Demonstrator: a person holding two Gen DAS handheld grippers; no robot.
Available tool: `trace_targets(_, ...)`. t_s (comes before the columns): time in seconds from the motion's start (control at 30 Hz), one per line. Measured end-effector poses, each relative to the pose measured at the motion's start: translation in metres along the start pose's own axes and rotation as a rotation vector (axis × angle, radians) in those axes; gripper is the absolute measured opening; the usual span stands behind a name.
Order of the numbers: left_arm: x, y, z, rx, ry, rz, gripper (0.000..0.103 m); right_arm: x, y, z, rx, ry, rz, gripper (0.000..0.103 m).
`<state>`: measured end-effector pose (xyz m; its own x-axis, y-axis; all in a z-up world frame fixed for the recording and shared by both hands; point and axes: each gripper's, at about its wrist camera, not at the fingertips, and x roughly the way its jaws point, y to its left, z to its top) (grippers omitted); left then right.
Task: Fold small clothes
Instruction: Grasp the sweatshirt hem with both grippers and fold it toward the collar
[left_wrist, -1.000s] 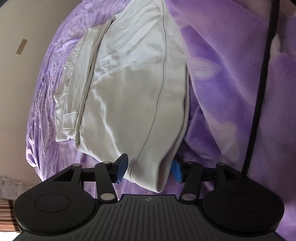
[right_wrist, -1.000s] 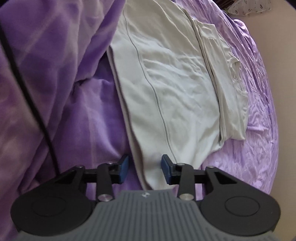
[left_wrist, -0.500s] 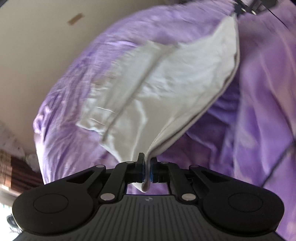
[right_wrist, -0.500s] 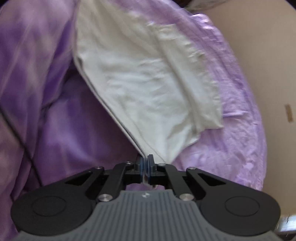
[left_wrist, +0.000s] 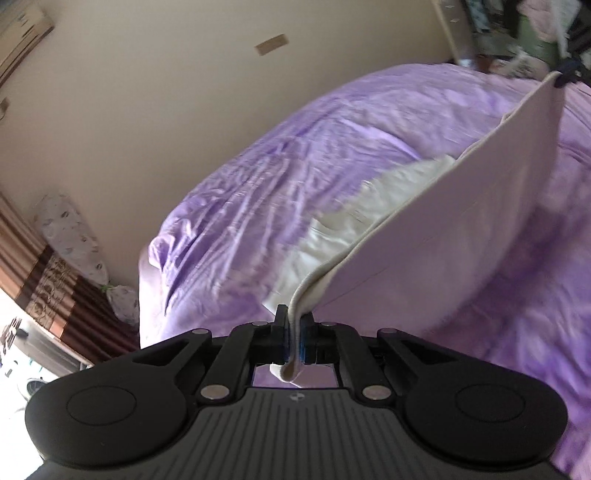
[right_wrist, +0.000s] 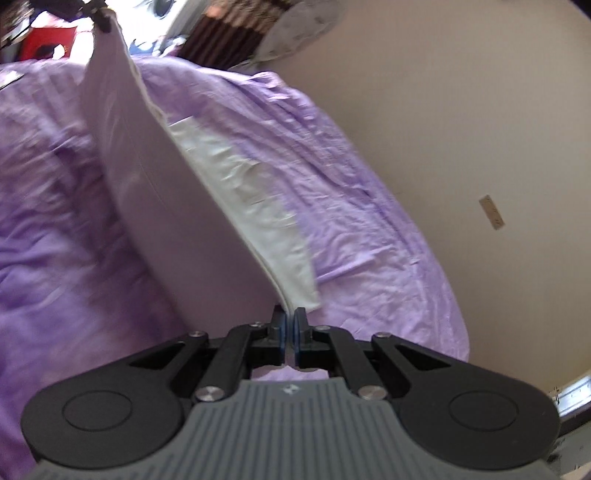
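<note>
Soft daylight fills both views, brightest at the blown-out white patch at the lower left edge of the left wrist view and behind the striped curtain (right_wrist: 236, 33) at the top of the right wrist view, while the beige wall (left_wrist: 155, 110) stays evenly lit. The purple bedspread (left_wrist: 258, 192) and pale garment (right_wrist: 177, 221) are smeared by motion blur, worst toward the near side of the bed, with a dull shadow under the lifted cloth. Fisheye distortion bows the bed's far edge; the black tongs (left_wrist: 293, 332) stay sharp.

place: home bedroom — bed (left_wrist: 258, 192) in purple bedding | striped curtain (left_wrist: 44, 273) | beige wall (right_wrist: 461, 110)
</note>
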<state>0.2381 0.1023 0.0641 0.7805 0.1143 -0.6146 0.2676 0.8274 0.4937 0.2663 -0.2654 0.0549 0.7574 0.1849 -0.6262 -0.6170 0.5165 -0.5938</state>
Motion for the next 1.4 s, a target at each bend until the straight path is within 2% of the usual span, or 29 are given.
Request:
trace_targets(0.13,0.041,0.014,0.023,-0.029,0.001,0.05,0.005,0.039,-0.033,0.021,0.059,-0.02,-0.028,0.0)
trace_targets(0.33,0.116,0.027,0.041,-0.06,0.041,0.09,0.005,0.124,-0.071,0.052,0.137,-0.003,-0.057,0.0)
trace_targets(0.47,0.18,0.034,0.04,-0.118,0.104,0.05,0.005,0.199,-0.087,0.062,0.201,0.022,-0.035,0.0)
trace_targets(0.67,0.28,0.028,0.022,-0.163,0.199,-0.021,0.005,0.32,-0.077,0.056,0.259,0.111,0.007,0.0)
trace_targets(0.87,0.341,0.031,0.001,-0.233,0.236,-0.059,0.005,0.414,-0.059,0.042,0.295,0.177,0.027,0.0)
trace_targets(1.03,0.362,0.035,-0.004,-0.3,0.234,-0.08,0.005,0.452,-0.05,0.034,0.334,0.194,0.021,0.0)
trace_targets(1.17,0.35,0.039,-0.003,-0.327,0.203,-0.069,0.005,0.455,-0.046,0.033,0.363,0.177,-0.019,0.0)
trace_targets(1.3,0.33,0.053,0.006,-0.353,0.152,-0.068,0.004,0.427,-0.049,0.037,0.379,0.118,-0.072,0.0)
trace_targets(1.4,0.326,0.059,0.02,-0.354,0.151,-0.04,0.004,0.409,-0.059,0.044,0.384,0.09,-0.094,0.0)
